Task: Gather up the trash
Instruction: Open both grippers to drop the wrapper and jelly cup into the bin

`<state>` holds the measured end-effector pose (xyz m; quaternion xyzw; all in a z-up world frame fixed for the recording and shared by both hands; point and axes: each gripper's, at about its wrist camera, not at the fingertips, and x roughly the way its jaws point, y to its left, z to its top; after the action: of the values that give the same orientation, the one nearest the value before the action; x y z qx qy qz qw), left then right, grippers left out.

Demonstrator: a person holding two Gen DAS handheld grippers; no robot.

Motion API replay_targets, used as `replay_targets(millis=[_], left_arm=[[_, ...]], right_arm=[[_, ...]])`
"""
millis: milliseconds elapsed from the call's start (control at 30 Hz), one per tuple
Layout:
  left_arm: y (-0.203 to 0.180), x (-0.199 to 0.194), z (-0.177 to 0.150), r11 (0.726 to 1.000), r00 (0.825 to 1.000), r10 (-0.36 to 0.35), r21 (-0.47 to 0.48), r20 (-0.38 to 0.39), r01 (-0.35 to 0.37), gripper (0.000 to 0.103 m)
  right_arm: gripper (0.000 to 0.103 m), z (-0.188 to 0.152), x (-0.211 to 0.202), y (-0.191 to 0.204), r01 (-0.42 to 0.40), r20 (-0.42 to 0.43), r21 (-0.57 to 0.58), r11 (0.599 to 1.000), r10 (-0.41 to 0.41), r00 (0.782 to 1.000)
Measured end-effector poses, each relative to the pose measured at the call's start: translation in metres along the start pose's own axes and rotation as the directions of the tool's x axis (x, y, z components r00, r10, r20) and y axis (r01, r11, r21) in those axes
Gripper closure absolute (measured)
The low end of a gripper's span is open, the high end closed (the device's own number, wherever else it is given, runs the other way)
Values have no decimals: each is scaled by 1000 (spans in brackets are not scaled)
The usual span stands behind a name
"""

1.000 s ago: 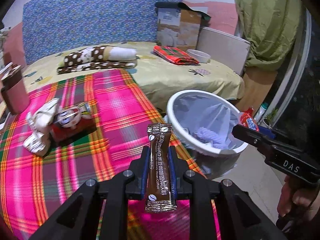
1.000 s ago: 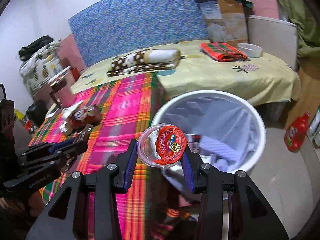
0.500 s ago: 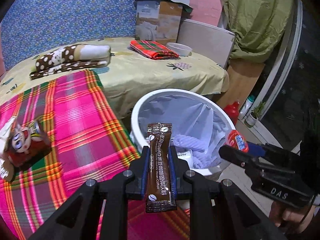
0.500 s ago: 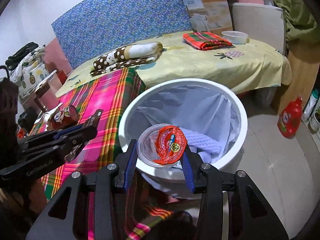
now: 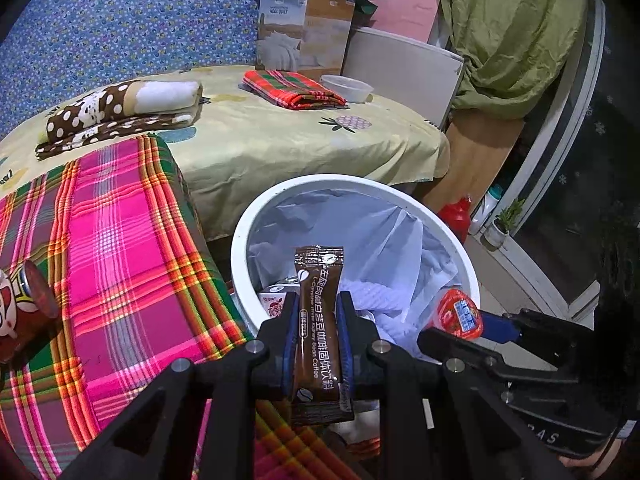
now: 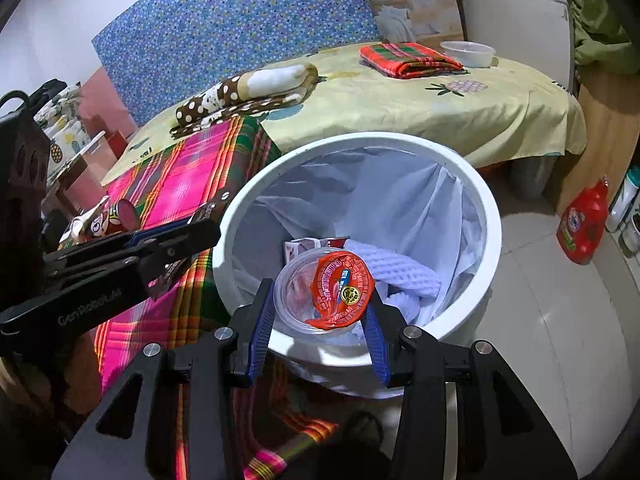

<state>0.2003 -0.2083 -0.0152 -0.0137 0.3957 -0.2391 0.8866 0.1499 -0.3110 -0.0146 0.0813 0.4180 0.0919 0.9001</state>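
Note:
My left gripper (image 5: 318,320) is shut on a brown coffee sachet (image 5: 319,320) and holds it upright over the near rim of the white trash bin (image 5: 240,240). My right gripper (image 6: 320,300) is shut on a clear plastic cup with a peeled red foil lid (image 6: 320,292), held over the bin's near rim (image 6: 340,354). The bin has a white liner and holds a white cloth (image 6: 404,270) and a small carton (image 5: 274,304). The right gripper with its cup (image 5: 460,316) also shows in the left wrist view, and the left gripper (image 6: 180,240) in the right wrist view.
A bed with a pink plaid blanket (image 5: 112,240) lies left of the bin, with a red can (image 5: 24,308) and a crumpled wrapper (image 6: 86,220) on it. A red detergent bottle (image 6: 582,226) stands on the floor to the right. Folded cloths and a bowl (image 5: 346,88) lie farther back.
Both grippers have moved from over the bed toward the bin and now hold their items above its near rim. The grips have not changed.

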Motion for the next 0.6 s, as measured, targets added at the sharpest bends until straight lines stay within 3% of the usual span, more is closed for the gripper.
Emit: replay_targets(millis=[133,433,600], left_arm=[[2,6,1,1000,1000,-2,-6,-9,2,83],[5,11,6,1000,1000,-18,-22,1,18,68],[10,7,7,999,1000,-14,-33,12,15,67]], right_arm=[[59,1,2,-2,4,-8,2,1000,-4,1000],[57,1,1,-6,13,-4,12,1000,-13,1000],[57,2,-3,-5,13,11,11,1000,-13,1000]])
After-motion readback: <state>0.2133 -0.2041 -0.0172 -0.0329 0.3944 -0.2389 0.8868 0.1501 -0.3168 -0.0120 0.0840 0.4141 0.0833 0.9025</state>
